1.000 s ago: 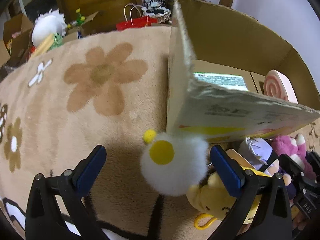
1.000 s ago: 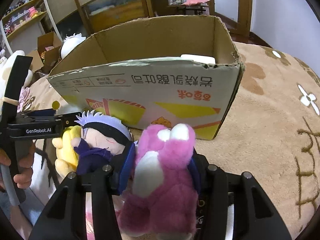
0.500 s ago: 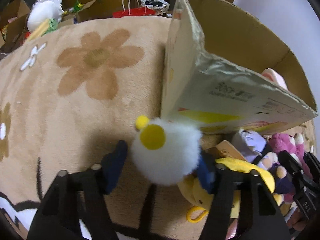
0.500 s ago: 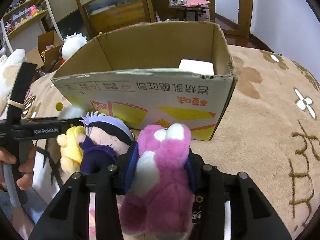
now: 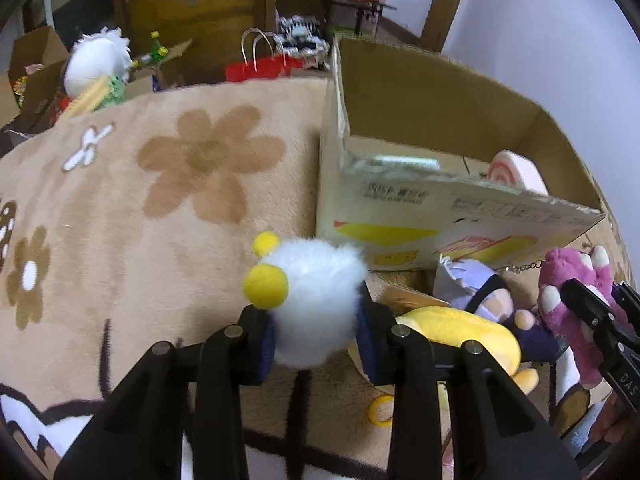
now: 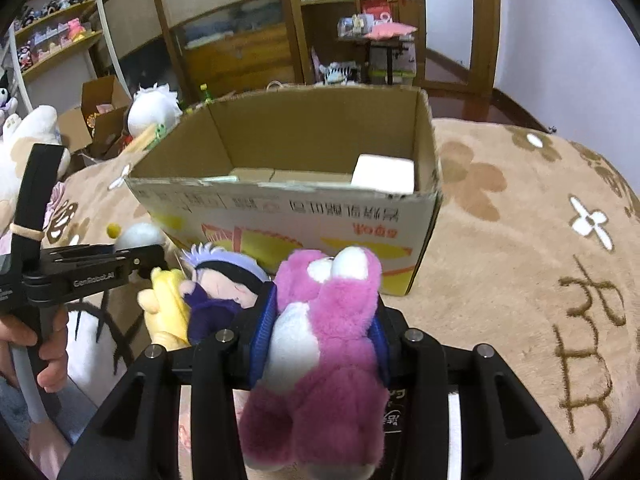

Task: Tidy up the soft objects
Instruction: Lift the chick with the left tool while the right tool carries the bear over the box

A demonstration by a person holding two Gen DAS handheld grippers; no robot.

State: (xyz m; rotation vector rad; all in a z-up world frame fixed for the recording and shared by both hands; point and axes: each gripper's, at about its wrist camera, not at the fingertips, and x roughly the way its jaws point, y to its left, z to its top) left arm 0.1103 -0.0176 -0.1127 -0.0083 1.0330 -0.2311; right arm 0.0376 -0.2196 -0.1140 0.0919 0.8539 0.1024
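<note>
- My left gripper (image 5: 316, 332) is clamped on the white fluffy ball toy (image 5: 316, 300) with yellow spots; its jaws have just been closing, and the blue pads now press into the fur on both sides.
- My right gripper (image 6: 320, 336) is squeezed tight on the pink plush bear (image 6: 324, 340), which stands upright between the pads with its head above them.
- So the step in hand, as I judge it, is the lift: both toys are gripped, and both belong in the cardboard box (image 6: 288, 216) just ahead of me on the flower-patterned blanket (image 5: 120, 208).
- The box is open at the top; a pink-and-white swirl cushion (image 5: 516, 170) already sits in its far corner, with bare floor showing beside it.
- Next I need to raise both toys clear of the near wall, carry them over the rim, and only then let the jaws part.
- The purple-haired doll (image 6: 224, 280) and the yellow plush (image 6: 168, 304) lie on the blanket between my grippers, against the foot of the box; I reckon they come next.
- The ball is soft, so I should move it gently or it may slip out.
</note>
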